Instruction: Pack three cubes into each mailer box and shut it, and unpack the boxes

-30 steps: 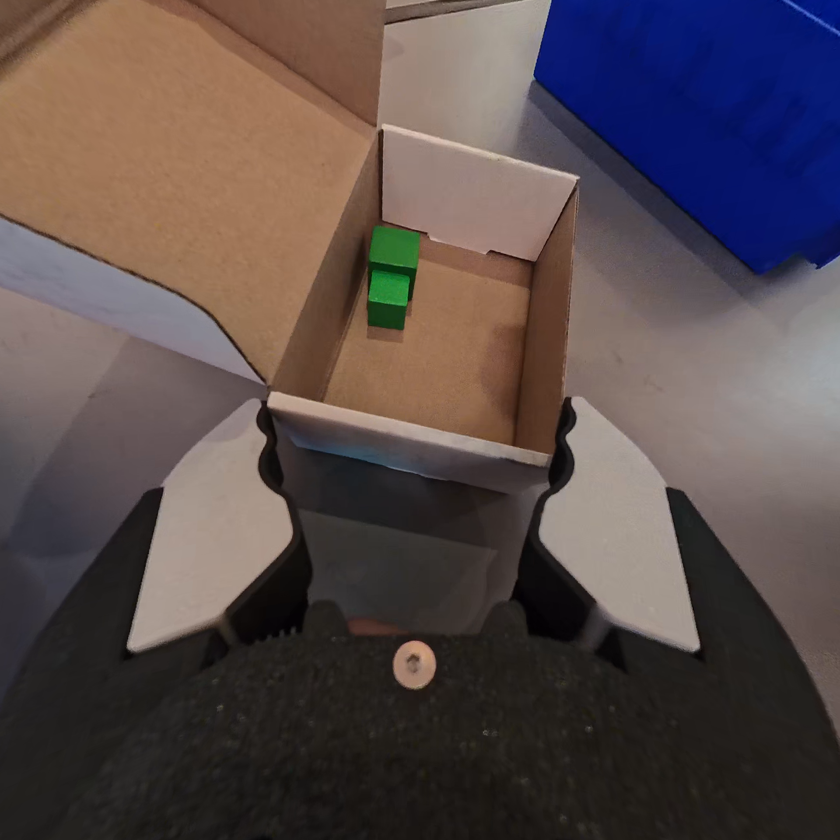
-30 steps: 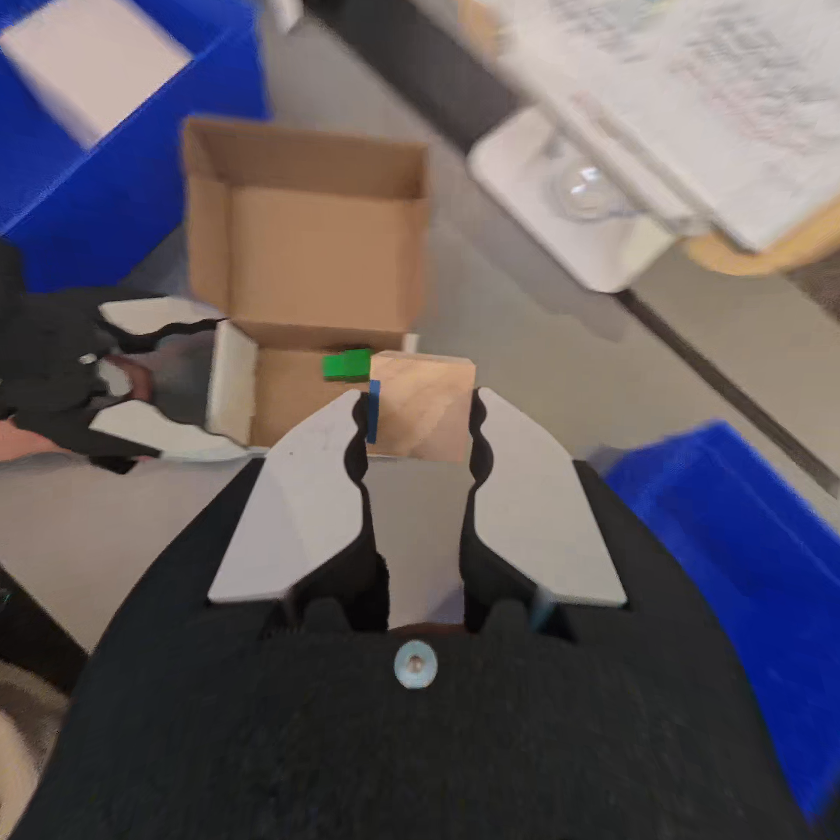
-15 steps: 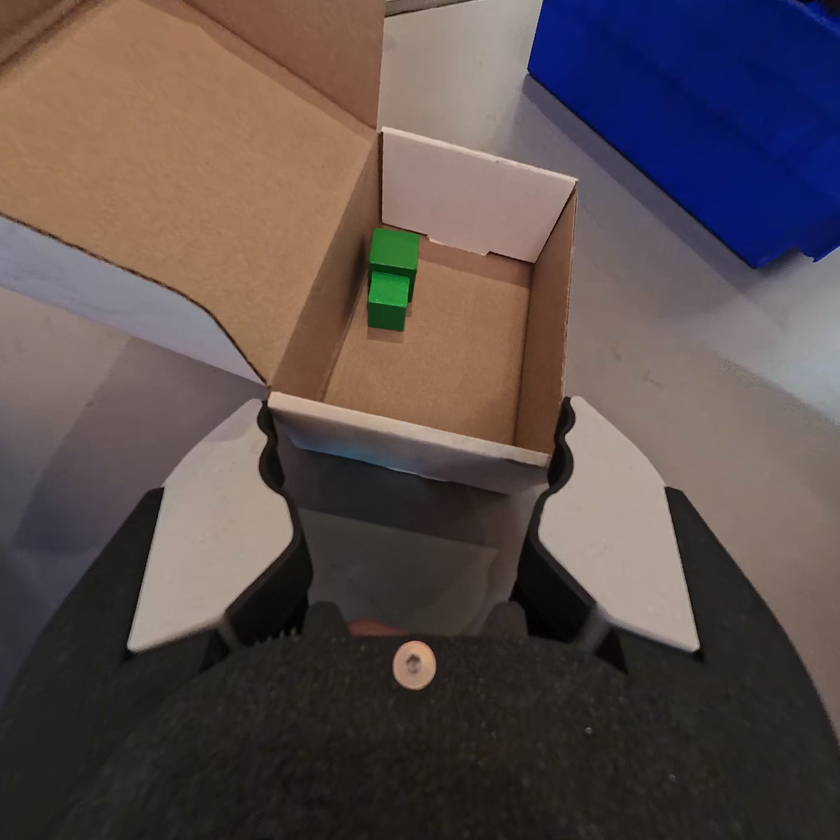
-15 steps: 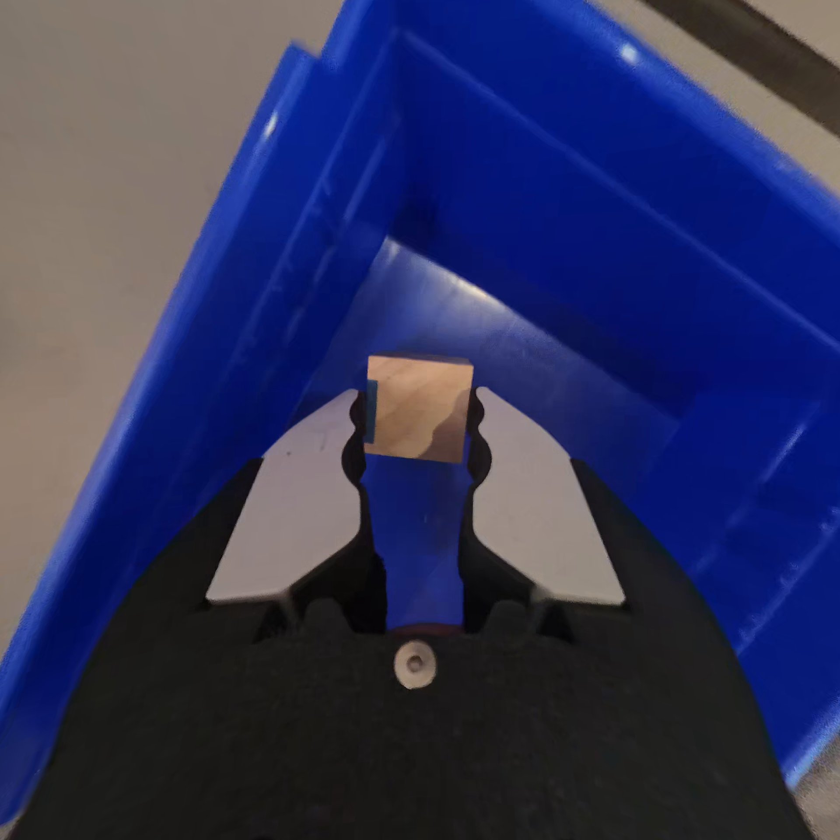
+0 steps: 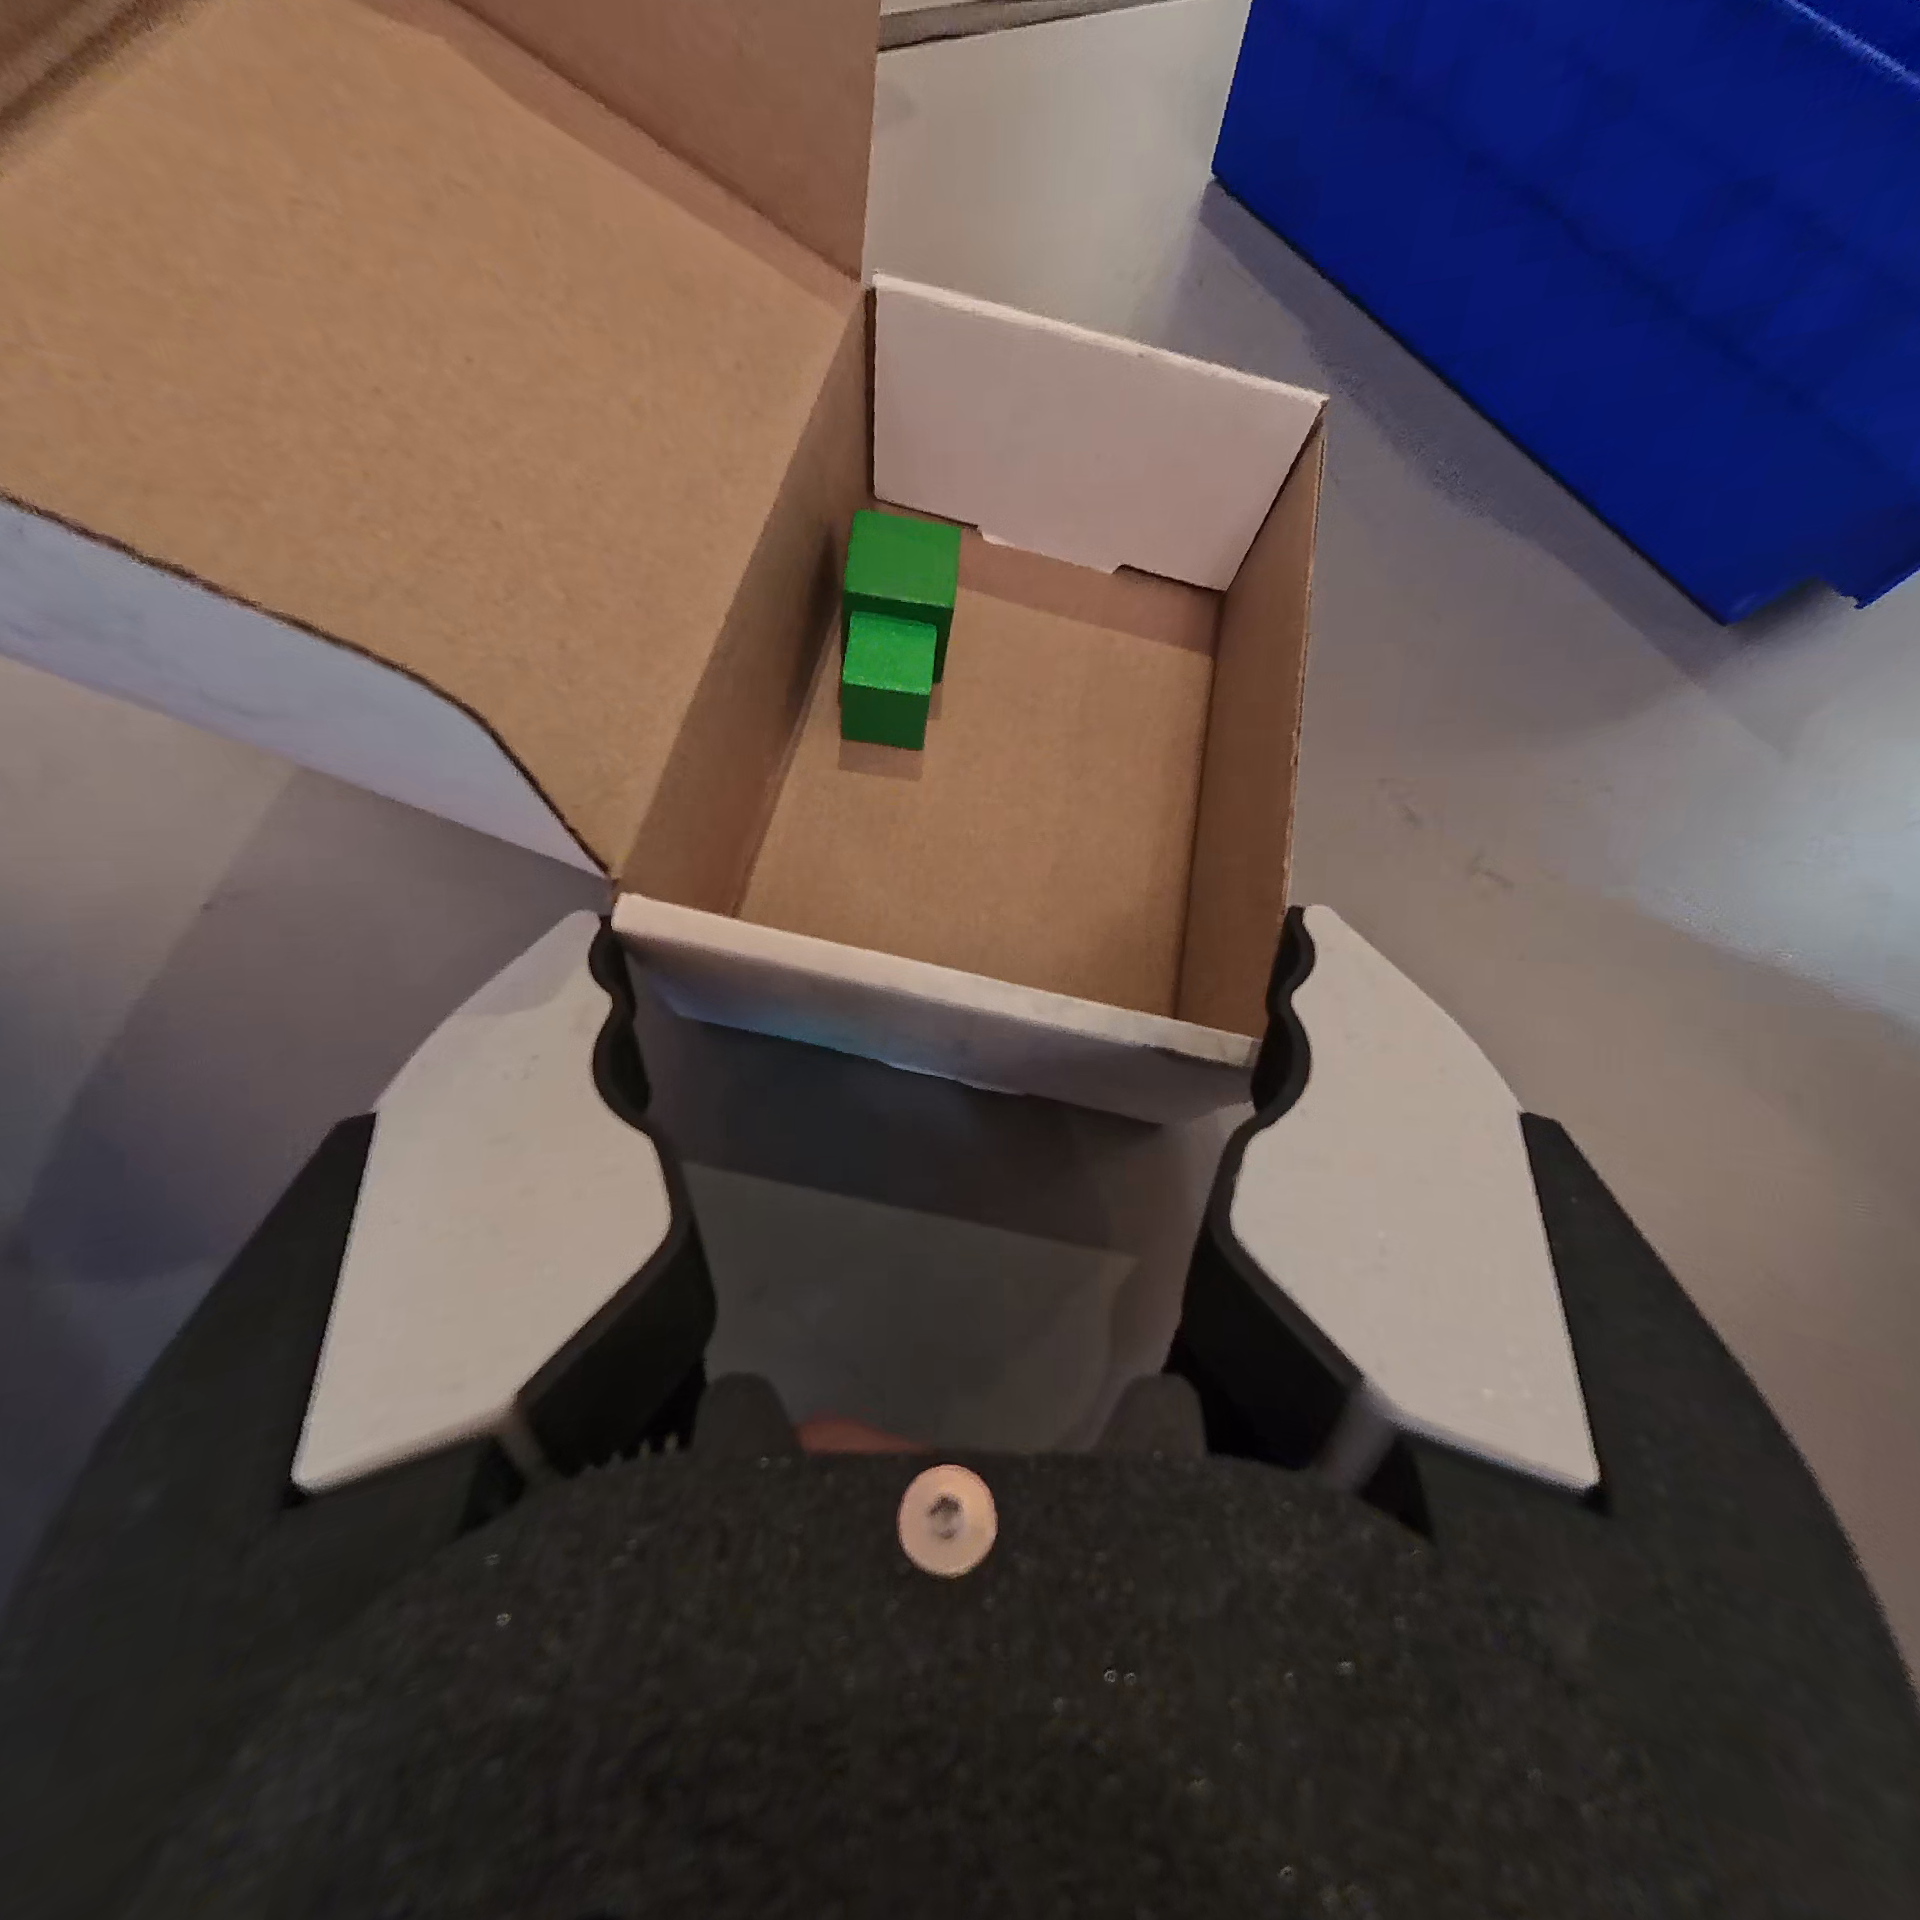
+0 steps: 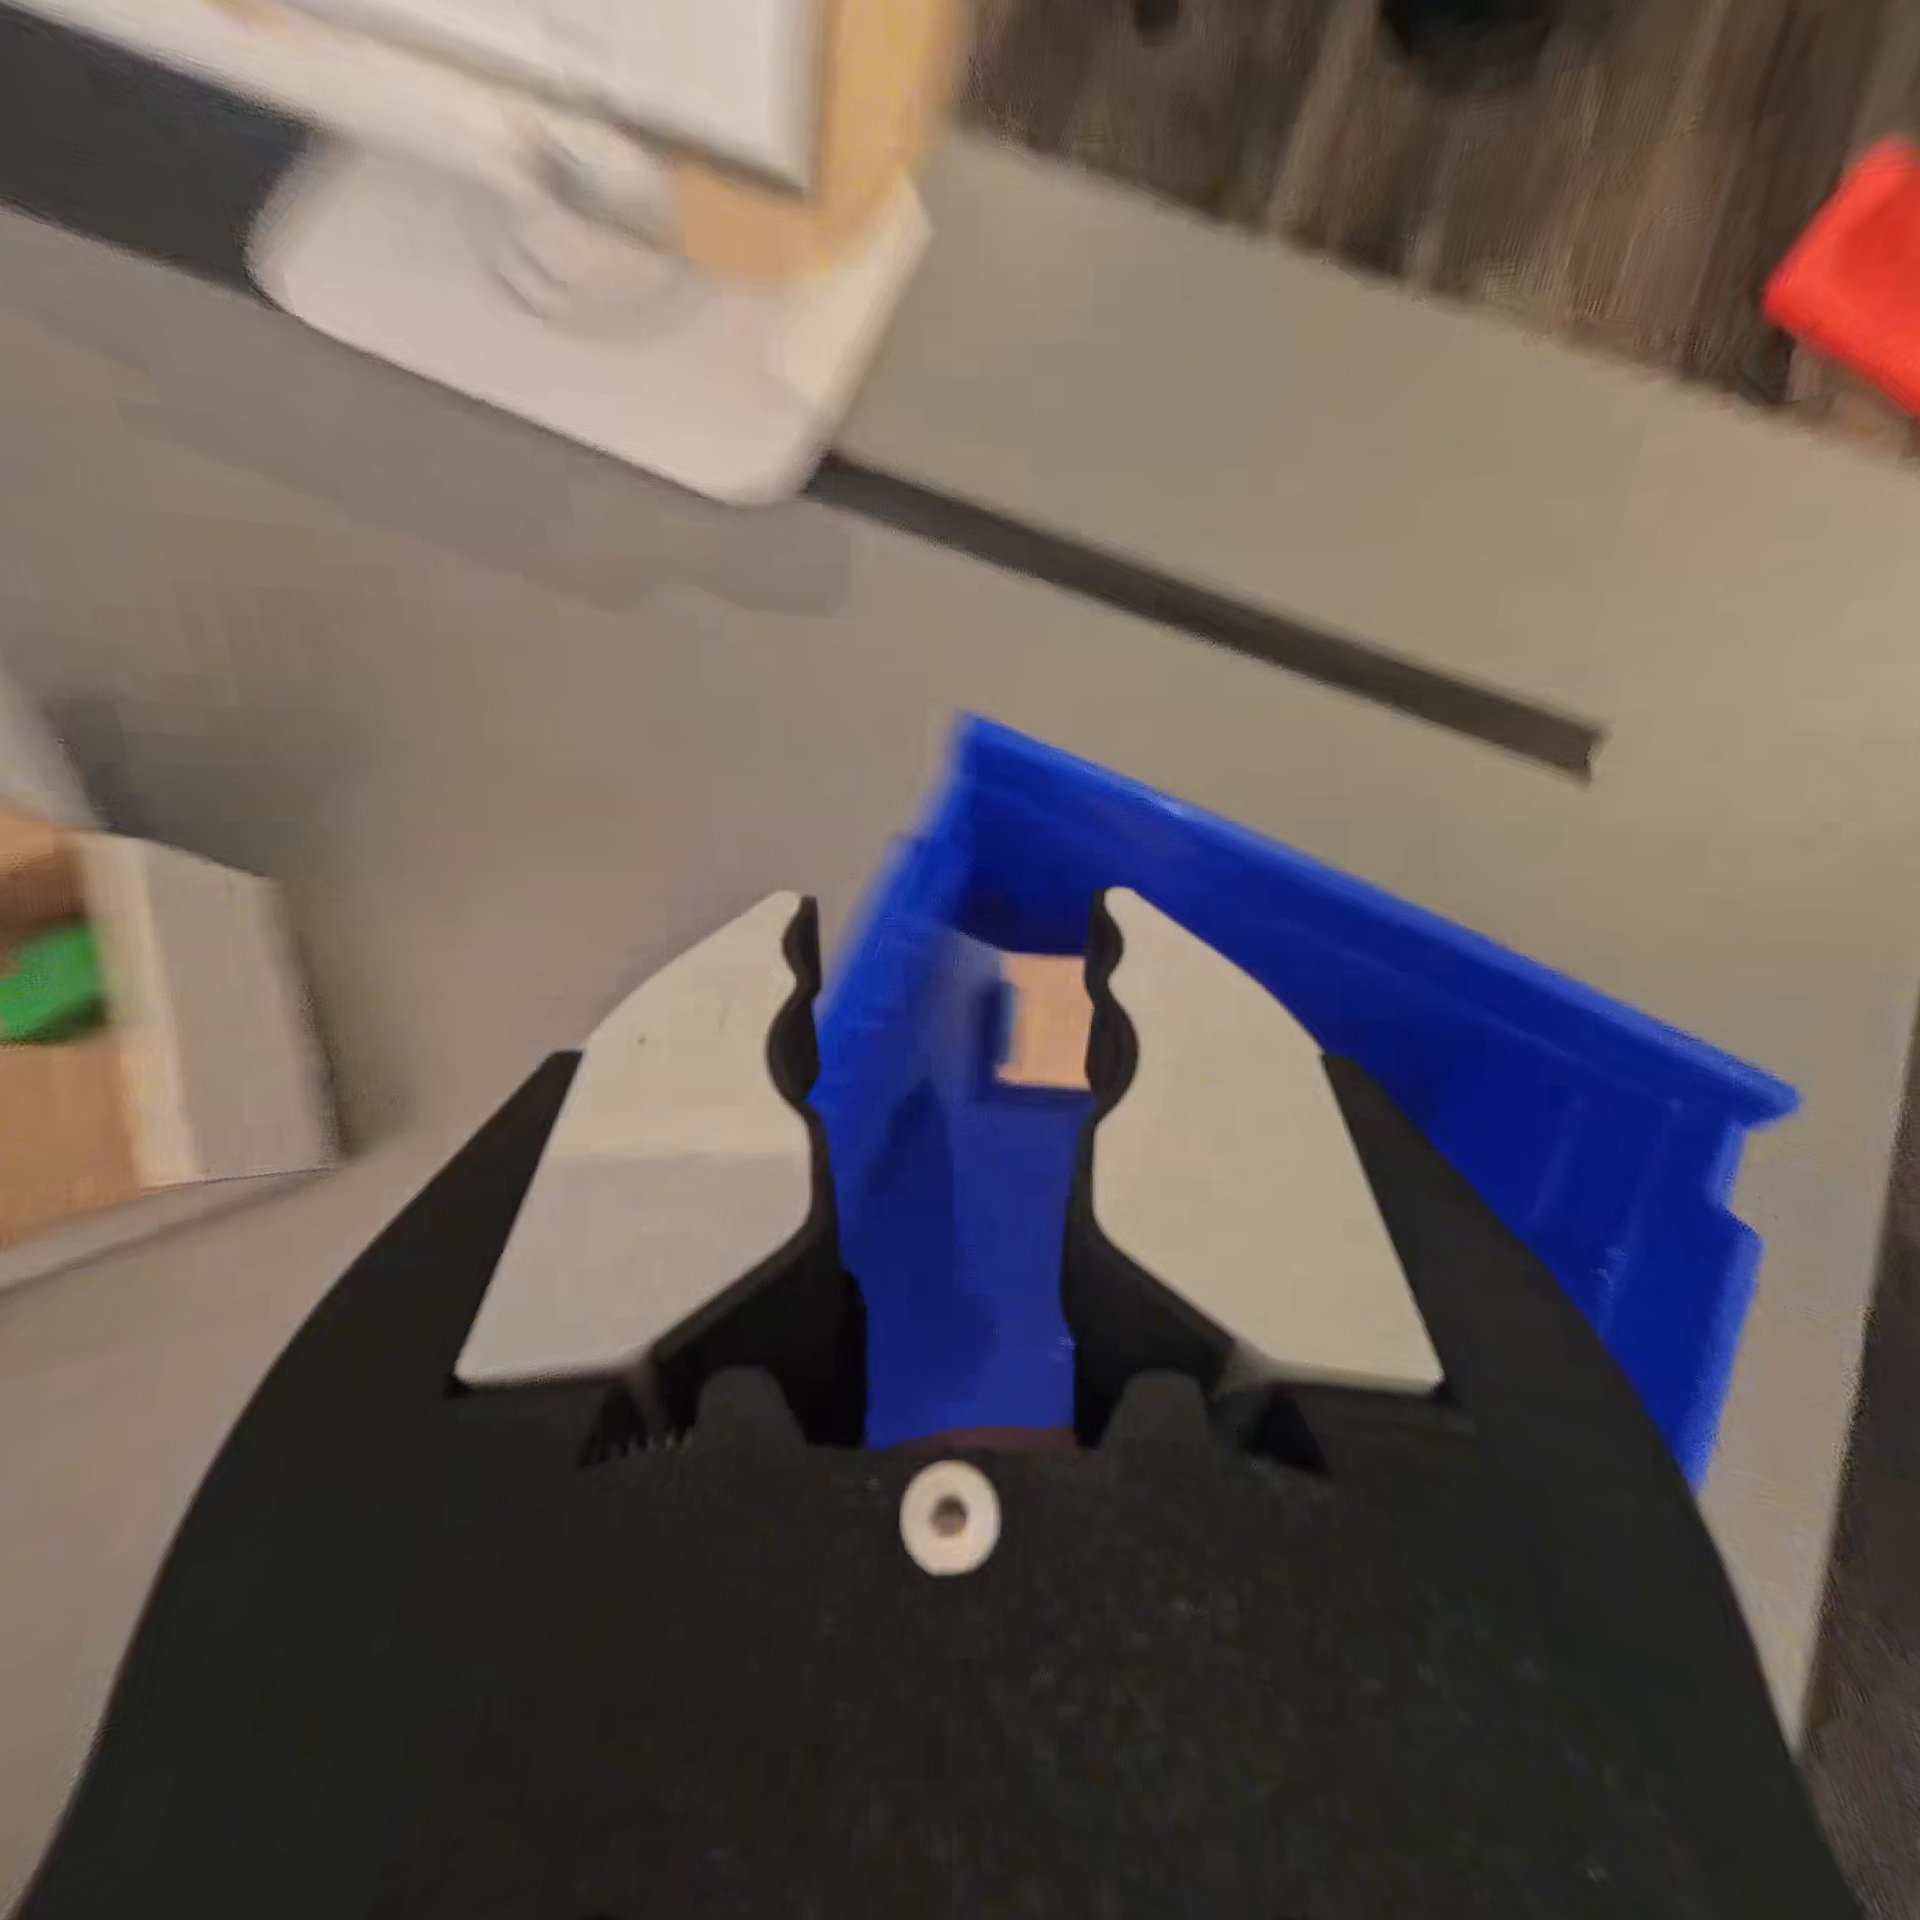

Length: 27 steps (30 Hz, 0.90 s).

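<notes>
Grey tabletop (image 5: pixel 1558 935) under everything, with wood-look flooring past its far edge in the right wrist view, which was pretty blurry. Left gripper (image 5: pixel 940 961) was spread wide, its fingertips right at the two near corners of the open mailer box (image 5: pixel 935 1023), so basically clamped across the front wall. Inside the box, two green cubes (image 5: pixel 891 644) sat touching each other against the left wall, near the back. Right gripper (image 6: pixel 951 940) had its jaws apart and nothing between them, hanging over a blue bin (image 6: pixel 1455 997). A wooden cube (image 6: pixel 1047 1023) with one blue face lay down in that bin, clear of the fingers.
</notes>
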Tool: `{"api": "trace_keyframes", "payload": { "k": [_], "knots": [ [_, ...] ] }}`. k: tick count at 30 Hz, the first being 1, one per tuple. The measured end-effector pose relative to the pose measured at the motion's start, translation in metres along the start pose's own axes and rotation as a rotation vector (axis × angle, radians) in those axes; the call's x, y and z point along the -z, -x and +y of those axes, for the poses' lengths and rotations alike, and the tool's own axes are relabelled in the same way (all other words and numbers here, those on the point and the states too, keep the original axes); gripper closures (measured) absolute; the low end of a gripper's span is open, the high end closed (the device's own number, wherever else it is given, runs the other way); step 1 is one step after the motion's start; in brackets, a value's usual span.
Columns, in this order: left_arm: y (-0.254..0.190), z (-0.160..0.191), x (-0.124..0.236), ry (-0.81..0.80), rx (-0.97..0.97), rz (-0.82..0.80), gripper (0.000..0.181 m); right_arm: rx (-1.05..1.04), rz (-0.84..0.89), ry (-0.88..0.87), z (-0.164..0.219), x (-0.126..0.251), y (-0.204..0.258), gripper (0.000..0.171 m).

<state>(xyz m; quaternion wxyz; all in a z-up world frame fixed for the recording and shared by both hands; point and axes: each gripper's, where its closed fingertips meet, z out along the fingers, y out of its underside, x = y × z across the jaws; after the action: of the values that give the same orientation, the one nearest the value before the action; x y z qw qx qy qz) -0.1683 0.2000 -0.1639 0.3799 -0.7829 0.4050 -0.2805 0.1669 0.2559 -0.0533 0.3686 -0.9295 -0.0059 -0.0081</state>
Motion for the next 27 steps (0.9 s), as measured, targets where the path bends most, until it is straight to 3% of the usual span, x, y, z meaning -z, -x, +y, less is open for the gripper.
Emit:
{"api": "trace_keyframes", "payload": {
  "k": [2,5,7,9,16,20,23,27],
  "knots": [
    [0.0,-0.001,-0.001,0.001,-0.005,0.001,0.067,0.117,-0.092,-0.073,-0.019,0.026,0.064,0.12],
    [0.0,-0.001,-0.002,0.015,-0.012,0.01,0.067,0.309,-0.318,-0.066,-0.008,0.036,0.187,0.115],
    [0.0,-0.002,-0.003,0.022,-0.013,0.013,0.067,0.402,-0.438,0.007,0.02,0.023,0.254,0.117],
    [0.0,-0.002,-0.003,0.027,-0.014,0.01,0.067,0.48,-0.45,0.132,0.05,-0.007,0.286,0.113],
    [0.0,-0.001,-0.002,0.021,-0.015,0.01,0.067,0.497,-0.218,0.351,0.066,-0.089,0.269,0.122],
    [0.0,-0.001,-0.002,0.022,-0.017,0.011,0.067,0.58,-0.147,0.397,0.067,-0.09,0.259,0.151],
    [0.0,-0.001,-0.002,0.02,-0.016,0.012,0.067,0.5,-0.264,0.379,0.07,-0.083,0.275,0.171],
    [0.0,-0.001,-0.002,0.022,-0.019,0.016,0.067,0.483,-0.223,0.301,0.055,-0.067,0.268,0.164]
  ]
}}
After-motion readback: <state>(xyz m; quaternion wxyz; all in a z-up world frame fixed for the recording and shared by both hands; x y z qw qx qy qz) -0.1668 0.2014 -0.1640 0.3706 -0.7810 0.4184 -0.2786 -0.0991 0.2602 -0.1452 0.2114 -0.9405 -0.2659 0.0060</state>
